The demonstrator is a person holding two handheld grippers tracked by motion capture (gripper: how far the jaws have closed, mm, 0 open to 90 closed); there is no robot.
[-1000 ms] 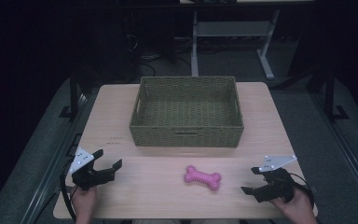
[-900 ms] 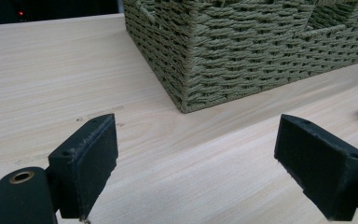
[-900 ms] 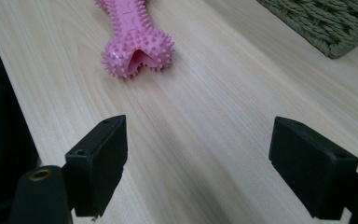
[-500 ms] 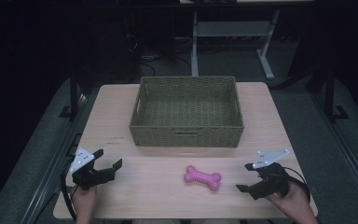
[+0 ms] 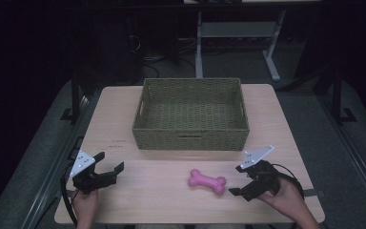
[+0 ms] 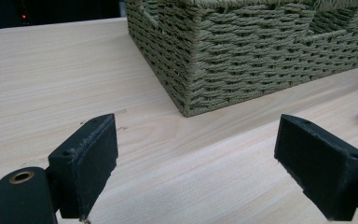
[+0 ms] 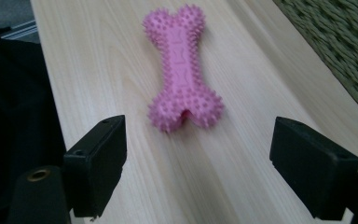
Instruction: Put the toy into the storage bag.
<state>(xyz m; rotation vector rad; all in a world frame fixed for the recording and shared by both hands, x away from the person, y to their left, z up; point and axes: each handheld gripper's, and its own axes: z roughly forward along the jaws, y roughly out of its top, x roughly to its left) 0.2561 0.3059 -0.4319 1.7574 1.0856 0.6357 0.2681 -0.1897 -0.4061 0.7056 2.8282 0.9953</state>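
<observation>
pale matt wood-grain table (image 5: 124,114), rough woven-fibre basket (image 5: 190,138), nubby pink rubbery bone (image 7: 182,70), matt black gripper pads (image 6: 91,163)

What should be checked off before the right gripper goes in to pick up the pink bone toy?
1. Right gripper open: ok, jaws stand wide apart.
2. Pink bone toy lined up between the jaws: ok, centred ahead in the right gripper view.
3. Toy free of contact: ok, it lies flat on the table, apart from both grippers.
4. Basket ready: ok, nothing seen inside.
5. Left gripper out of the way: ok, open, at the table's left.
6. Toy's stiffness: cannot tell.
</observation>
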